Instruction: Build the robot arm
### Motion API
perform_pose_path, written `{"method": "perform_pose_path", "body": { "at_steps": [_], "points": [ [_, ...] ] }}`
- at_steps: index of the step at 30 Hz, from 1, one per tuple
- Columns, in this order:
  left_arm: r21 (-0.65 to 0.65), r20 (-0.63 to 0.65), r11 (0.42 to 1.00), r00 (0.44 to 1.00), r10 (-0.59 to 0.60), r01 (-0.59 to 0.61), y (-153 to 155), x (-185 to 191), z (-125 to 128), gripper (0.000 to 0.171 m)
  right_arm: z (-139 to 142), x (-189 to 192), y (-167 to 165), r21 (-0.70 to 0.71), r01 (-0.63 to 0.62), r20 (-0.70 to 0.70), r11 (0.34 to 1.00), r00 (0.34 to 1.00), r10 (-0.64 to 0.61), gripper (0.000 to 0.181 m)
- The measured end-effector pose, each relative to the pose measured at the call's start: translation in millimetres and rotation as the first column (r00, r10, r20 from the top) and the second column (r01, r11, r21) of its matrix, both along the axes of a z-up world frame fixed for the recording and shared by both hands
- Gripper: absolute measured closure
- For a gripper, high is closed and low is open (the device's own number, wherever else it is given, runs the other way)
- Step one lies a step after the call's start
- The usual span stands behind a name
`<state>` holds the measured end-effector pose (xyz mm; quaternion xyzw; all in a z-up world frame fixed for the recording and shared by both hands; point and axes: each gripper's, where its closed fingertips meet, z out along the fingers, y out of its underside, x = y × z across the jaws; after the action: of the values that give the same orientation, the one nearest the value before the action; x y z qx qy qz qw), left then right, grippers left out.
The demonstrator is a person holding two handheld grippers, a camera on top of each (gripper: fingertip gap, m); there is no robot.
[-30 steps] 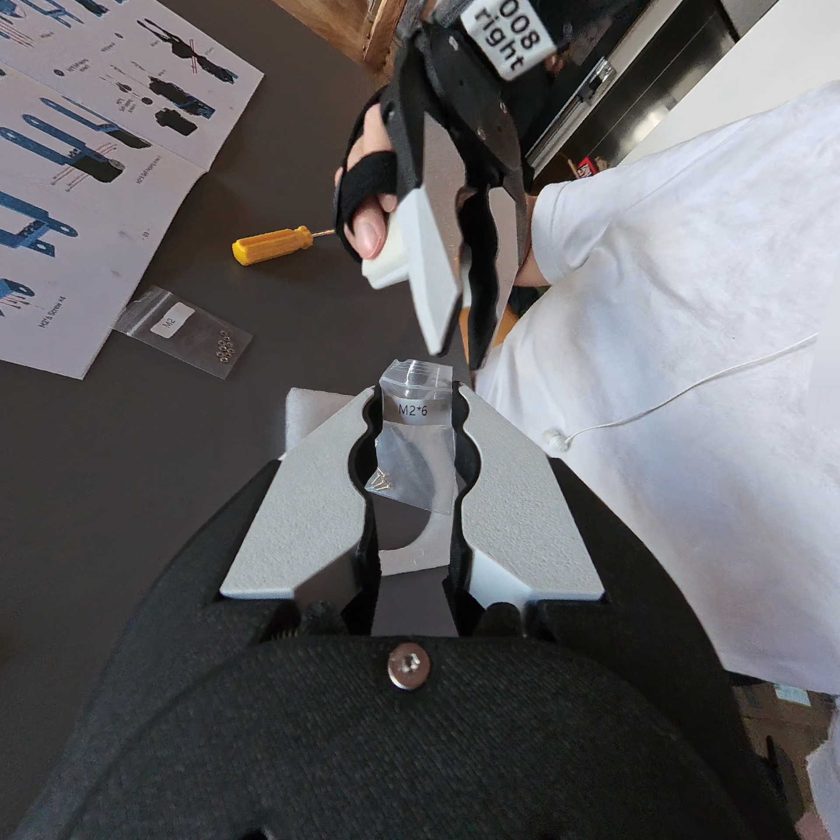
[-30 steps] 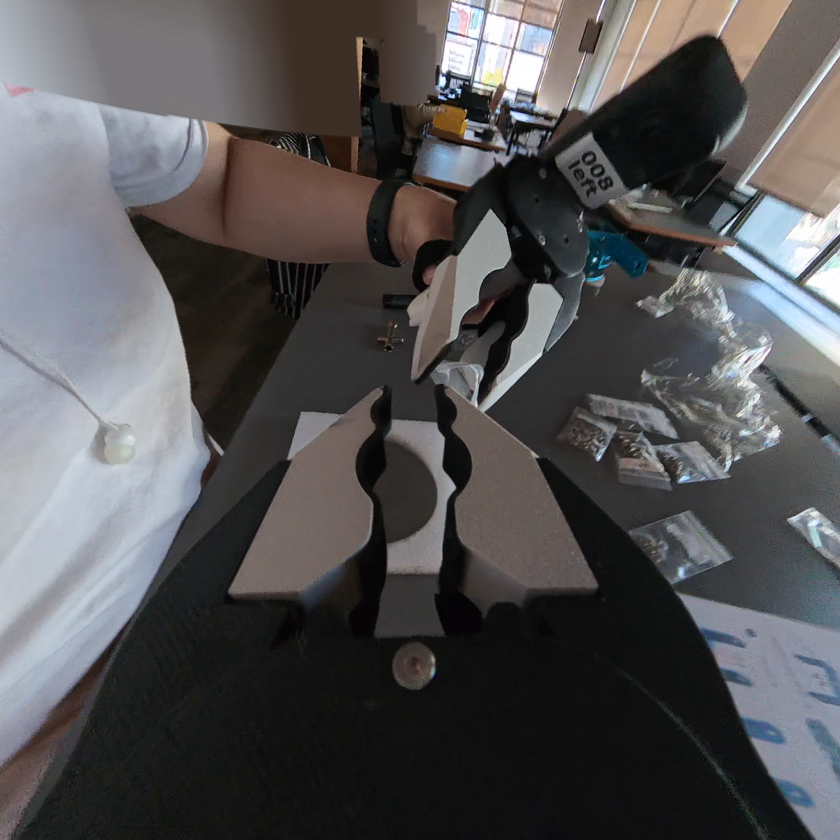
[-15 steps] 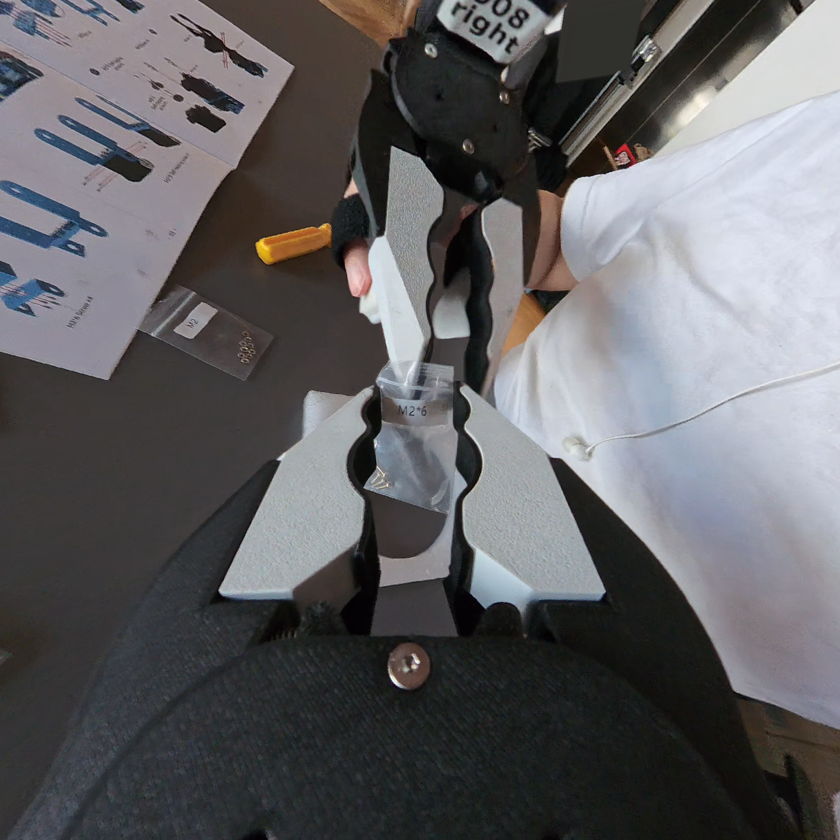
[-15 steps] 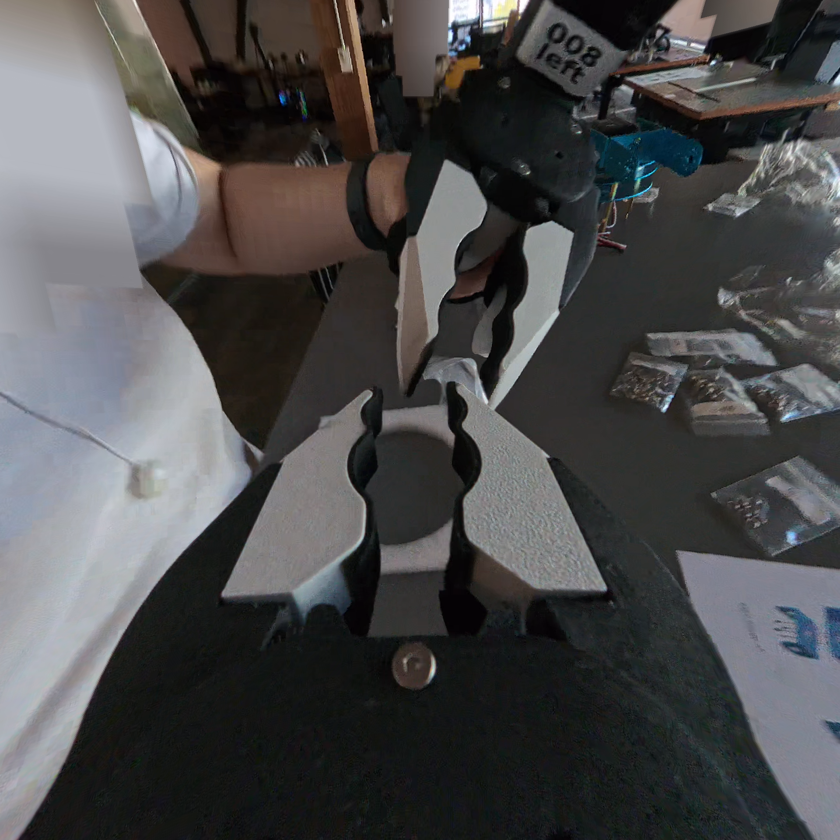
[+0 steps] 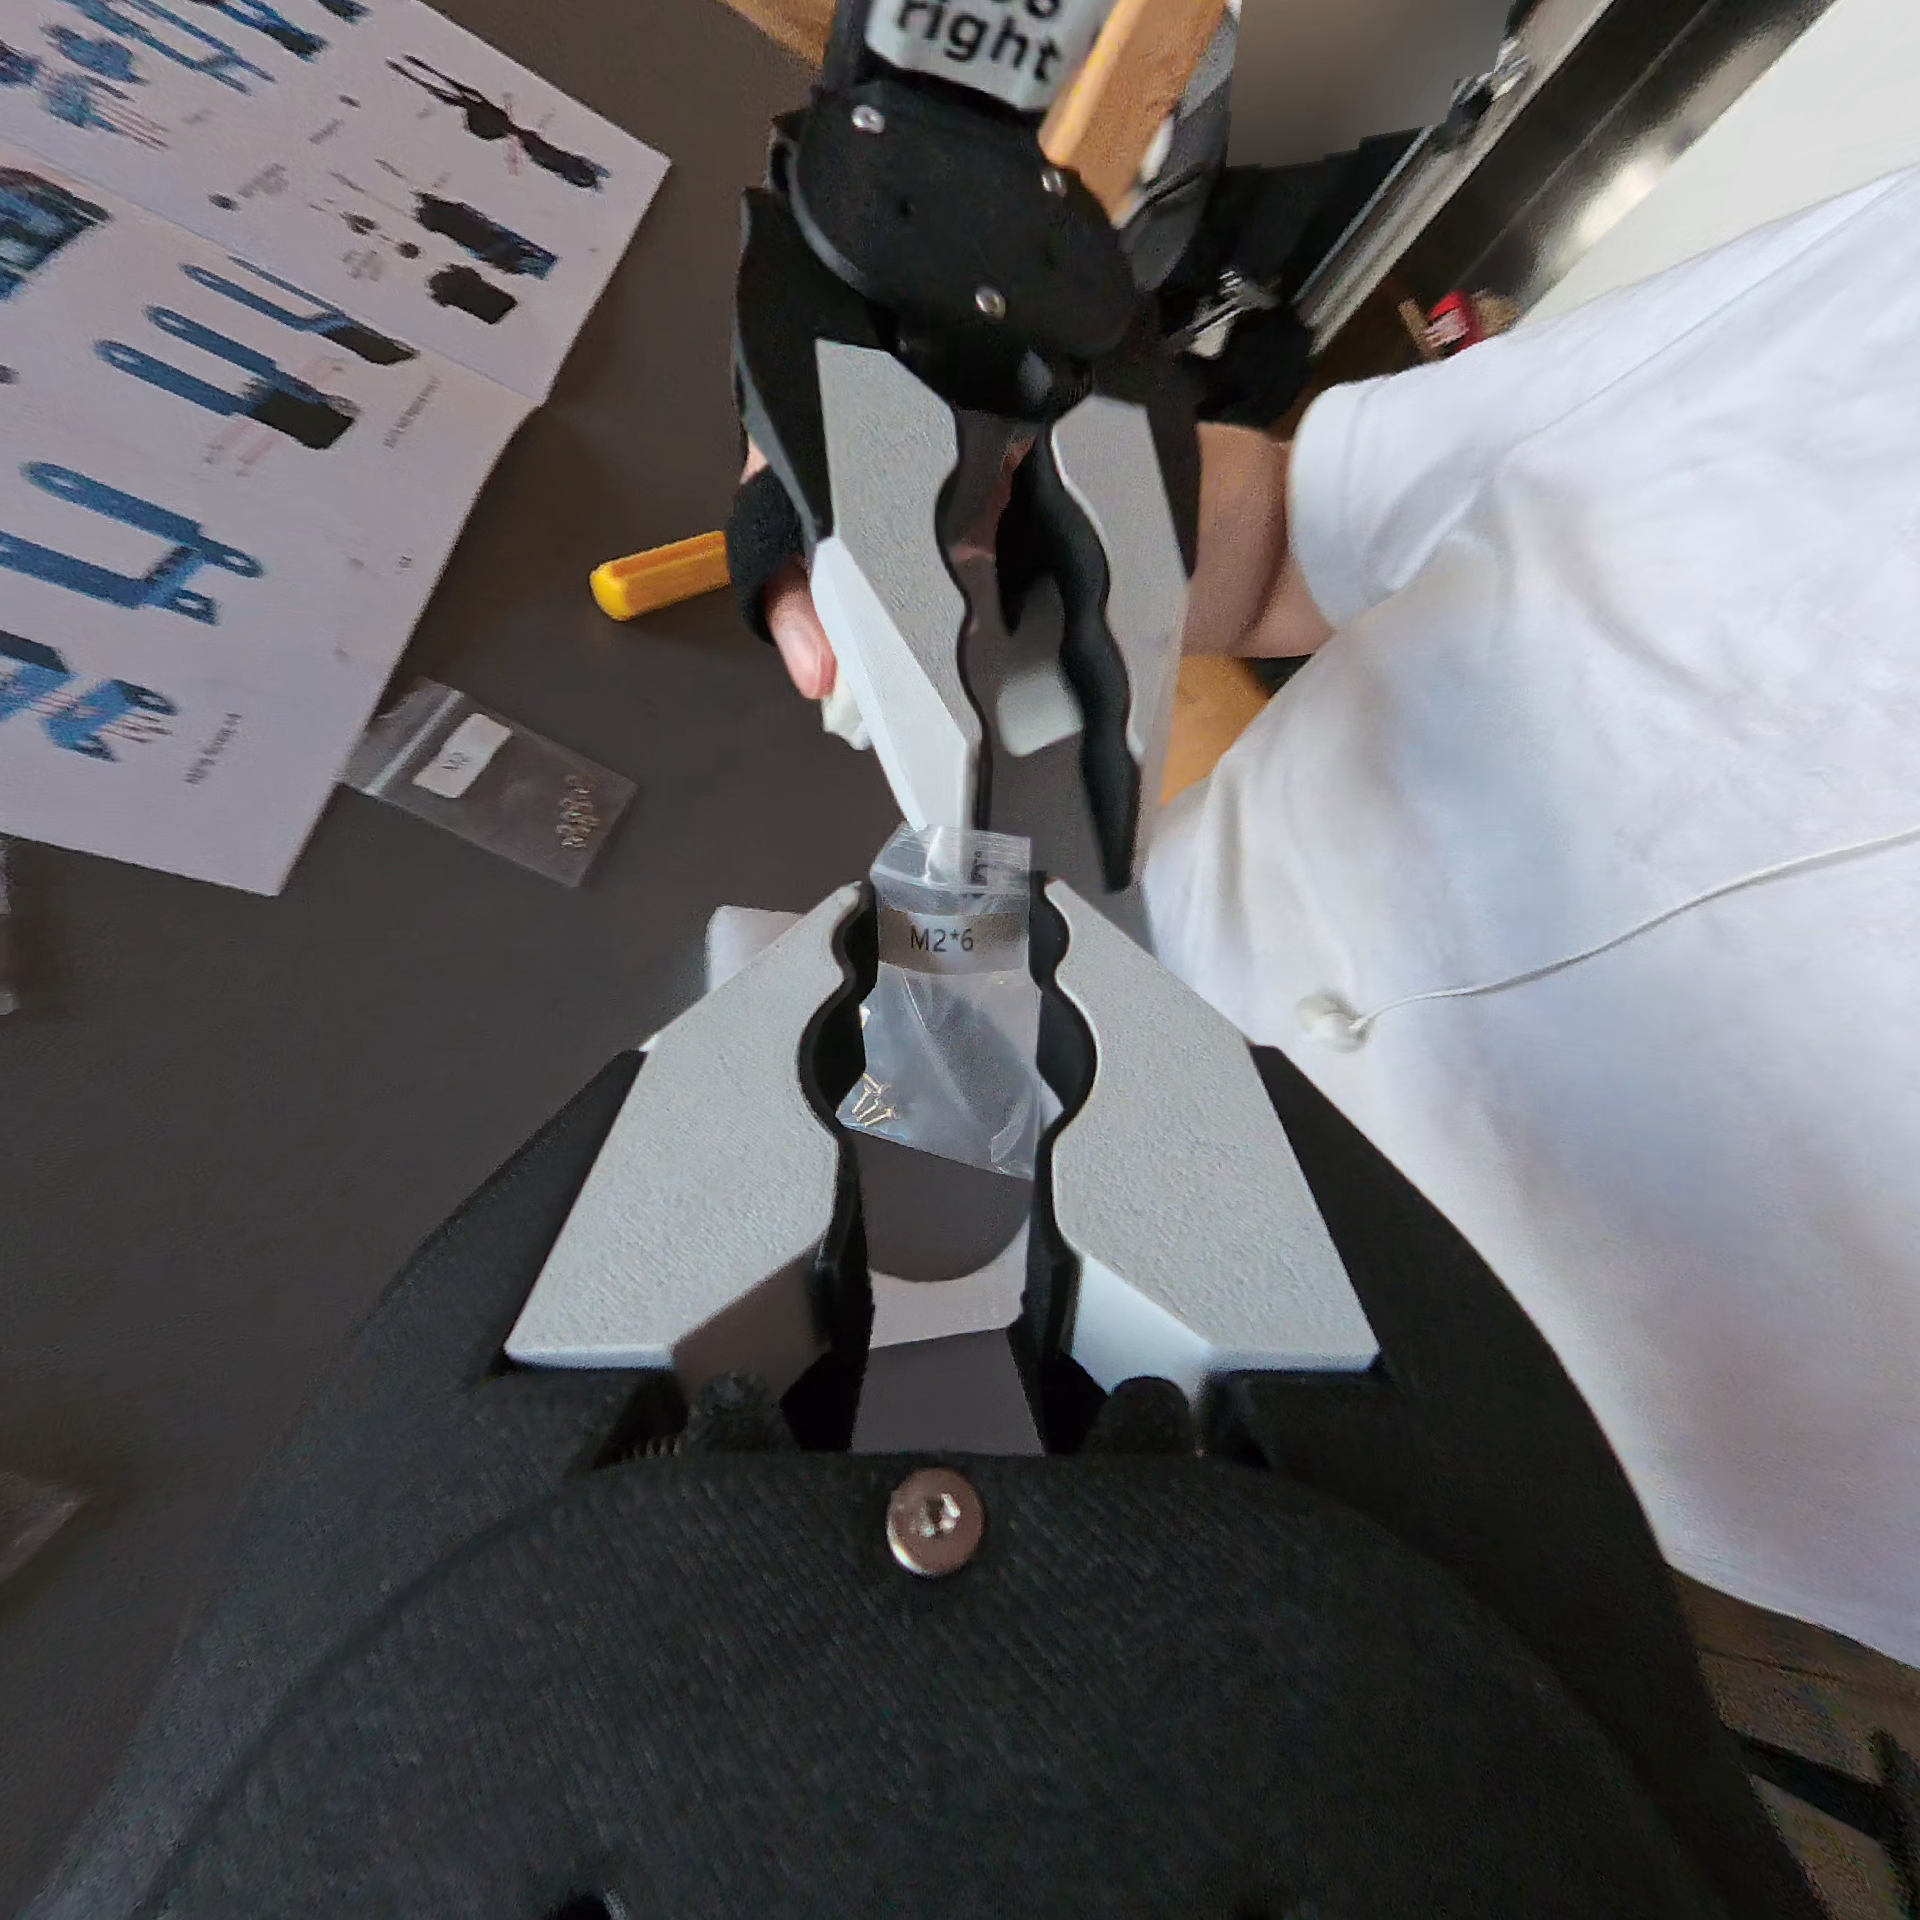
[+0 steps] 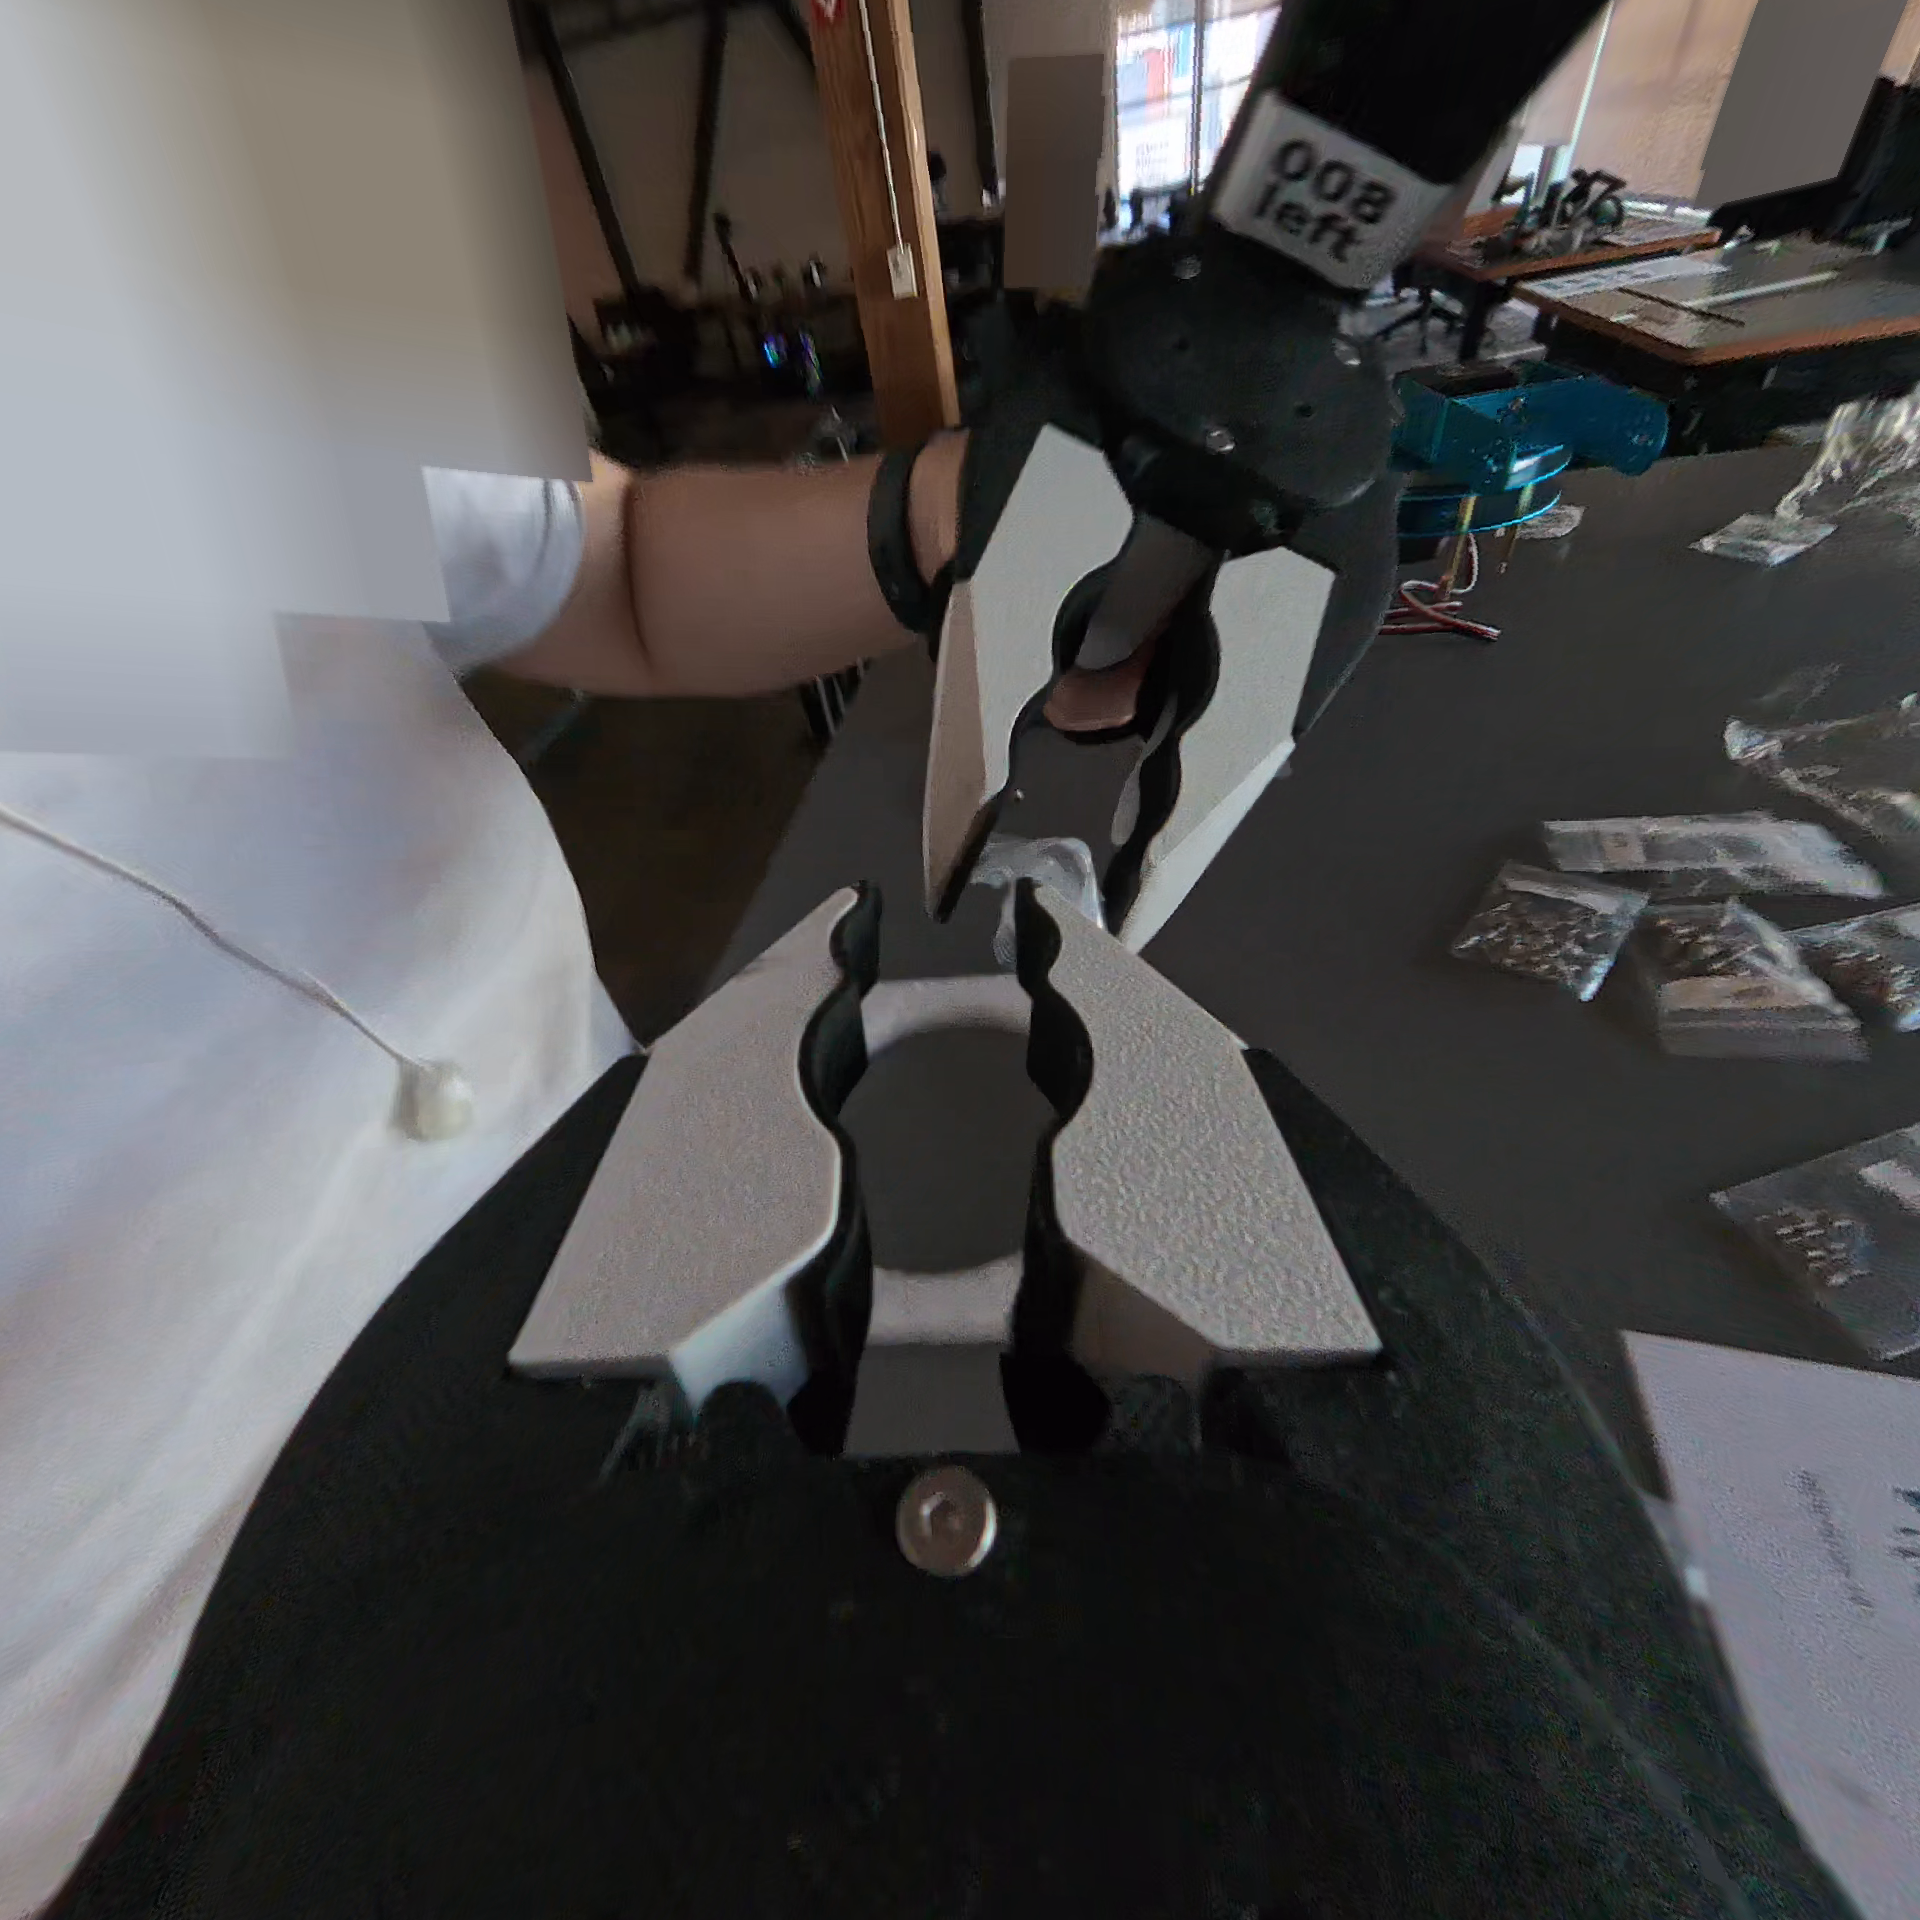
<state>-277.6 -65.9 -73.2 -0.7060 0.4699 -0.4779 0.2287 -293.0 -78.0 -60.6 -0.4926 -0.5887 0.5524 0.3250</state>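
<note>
Left tongs (image 5: pixel 951 914) are pinching one small clear baggie (image 5: pixel 951 1049) of tiny screws above the dark tabletop (image 5: pixel 260 1039). Right tongs (image 5: pixel 1039 831) are coming in spread apart, one tip touching the baggie's top edge. One more baggie (image 5: pixel 494 769) and one yellow screwdriver handle (image 5: pixel 655 577) are lying nearby.

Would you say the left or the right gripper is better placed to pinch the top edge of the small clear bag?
Right. The right gripper is open with its tips at the bag top; the left gripper already clamps it.
</note>
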Motion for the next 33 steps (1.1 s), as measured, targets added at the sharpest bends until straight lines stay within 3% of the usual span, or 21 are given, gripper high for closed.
{"method": "perform_pose_path", "body": {
  "at_steps": [3, 5, 12, 16, 21, 27, 29, 33],
  "points": [
    [0.123, -0.073, 0.99, 0.994, 0.079, -0.07, 10, -2, -4, 0.145, 16, 1, 15, -0.343, 0.017, -0.054, 0.939, 0.998, -0.038, 0.148],
    [0.197, -0.12, 0.974, 0.983, 0.135, -0.11, 15, -4, -9, 0.144, 14, -1, 28, -0.461, 0.086, -0.024, 0.883, 0.994, -0.11, 0.155],
    [0.361, -0.233, 0.909, 0.924, 0.304, -0.208, 27, -10, -29, 0.143, 0, 0, 40, -0.508, 0.283, 0.157, 0.813, 0.959, -0.235, 0.159],
    [0.378, -0.227, 0.896, 0.915, 0.332, -0.232, 29, -10, -33, 0.143, -16, 3, 44, -0.529, 0.351, 0.256, 0.773, 0.934, -0.249, 0.164],
    [0.442, -0.265, 0.869, 0.893, 0.364, -0.223, 34, -11, -37, 0.142, -31, -6, 36, -0.635, 0.303, 0.286, 0.71, 0.947, -0.148, 0.16],
    [0.527, -0.346, 0.833, 0.853, 0.391, -0.168, 34, -14, -46, 0.14, -34, -16, 42, -0.662, 0.324, 0.286, 0.676, 0.943, -0.171, 0.162],
    [0.519, -0.334, 0.836, 0.857, 0.391, -0.179, 31, -12, -45, 0.141, -38, -18, 40, -0.648, 0.321, 0.299, 0.69, 0.941, -0.158, 0.18],
    [0.44, -0.309, 0.864, 0.863, 0.4, -0.243, 20, -19, -45, 0.124, -41, -18, 34, -0.694, 0.306, 0.288, 0.652, 0.947, -0.139, 0.181]
  ]
}}
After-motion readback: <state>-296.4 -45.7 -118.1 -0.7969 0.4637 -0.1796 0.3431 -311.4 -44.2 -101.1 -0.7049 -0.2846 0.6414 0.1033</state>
